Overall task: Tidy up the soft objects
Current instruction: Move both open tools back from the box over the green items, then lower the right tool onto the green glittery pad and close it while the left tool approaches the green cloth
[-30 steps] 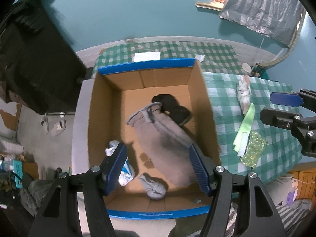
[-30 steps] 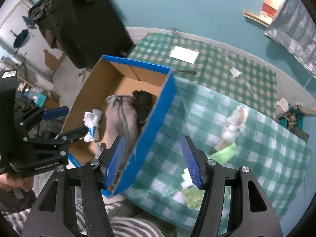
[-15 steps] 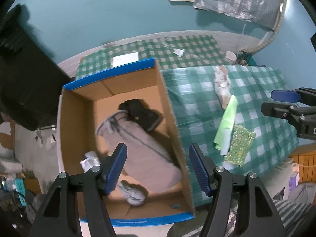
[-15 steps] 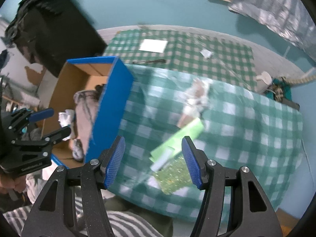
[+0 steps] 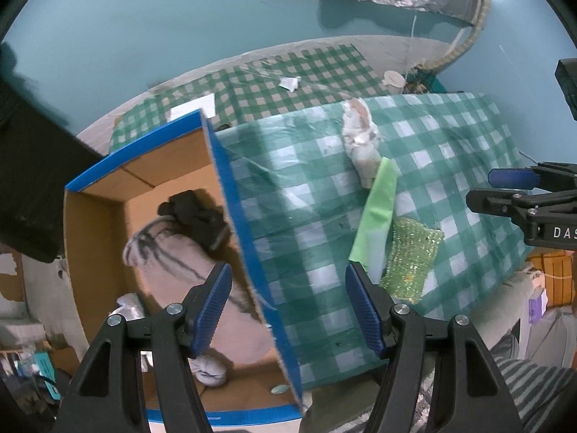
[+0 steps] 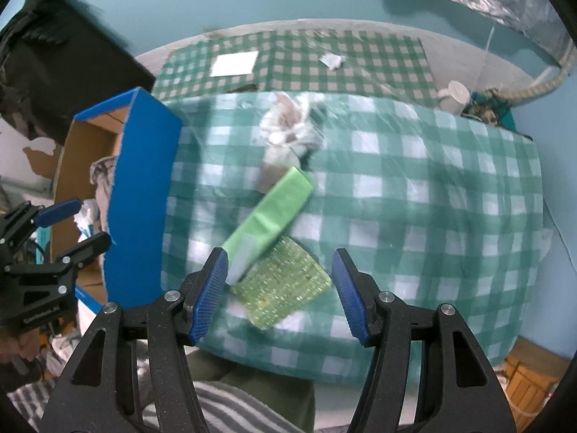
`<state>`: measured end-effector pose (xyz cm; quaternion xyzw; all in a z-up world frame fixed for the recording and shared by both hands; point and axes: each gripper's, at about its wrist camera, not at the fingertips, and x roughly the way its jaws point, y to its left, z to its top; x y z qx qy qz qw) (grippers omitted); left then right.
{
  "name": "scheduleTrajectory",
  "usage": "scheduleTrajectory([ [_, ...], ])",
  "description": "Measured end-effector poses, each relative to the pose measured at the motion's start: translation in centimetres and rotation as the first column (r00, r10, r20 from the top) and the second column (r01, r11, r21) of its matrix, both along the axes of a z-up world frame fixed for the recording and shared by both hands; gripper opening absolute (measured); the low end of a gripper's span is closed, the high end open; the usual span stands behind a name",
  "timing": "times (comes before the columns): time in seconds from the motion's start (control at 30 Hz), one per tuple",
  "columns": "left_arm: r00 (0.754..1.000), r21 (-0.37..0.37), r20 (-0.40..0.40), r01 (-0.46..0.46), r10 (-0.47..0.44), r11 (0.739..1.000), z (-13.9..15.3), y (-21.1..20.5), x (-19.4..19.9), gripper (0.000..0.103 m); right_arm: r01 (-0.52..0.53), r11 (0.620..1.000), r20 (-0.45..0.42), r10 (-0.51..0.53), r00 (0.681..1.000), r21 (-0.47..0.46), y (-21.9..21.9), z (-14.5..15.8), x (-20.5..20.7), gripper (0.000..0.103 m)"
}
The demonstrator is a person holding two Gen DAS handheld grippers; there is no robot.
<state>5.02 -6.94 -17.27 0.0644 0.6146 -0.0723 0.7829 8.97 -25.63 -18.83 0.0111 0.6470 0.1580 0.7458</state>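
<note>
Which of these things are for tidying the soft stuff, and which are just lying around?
For the job:
cardboard box
grey garment and black cloth, already in the box
green cloth
sparkly green pad
white bundle
left gripper and right gripper, both open

Just lying about:
white paper
crumpled scrap
white cup

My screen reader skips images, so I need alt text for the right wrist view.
The open right tool hovers over a sparkly green cloth and a light green folded cloth on a green checked tablecloth. A whitish bundle lies beyond them; a blue-edged cardboard box and the left tool are at left.
</note>
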Motion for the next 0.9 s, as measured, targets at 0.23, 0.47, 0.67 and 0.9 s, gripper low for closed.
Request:
scheduleTrajectory([
  [0.23, 0.999, -0.002, -0.03, 0.034, -0.034, 0.999, -1.1, -2.3, 0.3, 0.067, 0.031, 1.0, -0.043, -0.031, 0.999, -0.004, -1.7, -1.7, -0.5, 0.06],
  [0.47, 0.998, -0.008, -0.055, 0.04, -0.041, 0.999, -2.2, -3.7, 0.5, 0.067, 0.058, 0.998, -0.076, -0.058, 0.995, -0.006, -2.5, -3.1, -0.9, 0.06],
  [0.67, 0.995, -0.036, -0.095, 0.019, -0.022, 0.999, -3.8, -4.4, 1.0, 0.067, 0.08, 0.997, -0.143, -0.08, 0.986, -0.005, -2.6, -6.4, -1.0, 0.061],
  [0.9, 0.993, -0.017, -0.117, 0.026, -0.028, 1.0, -5.7, -5.2, 1.0, 0.067, 0.065, 0.997, -0.216, -0.07, 0.974, -0.031, -1.5, -10.8, -1.5, 0.061],
])
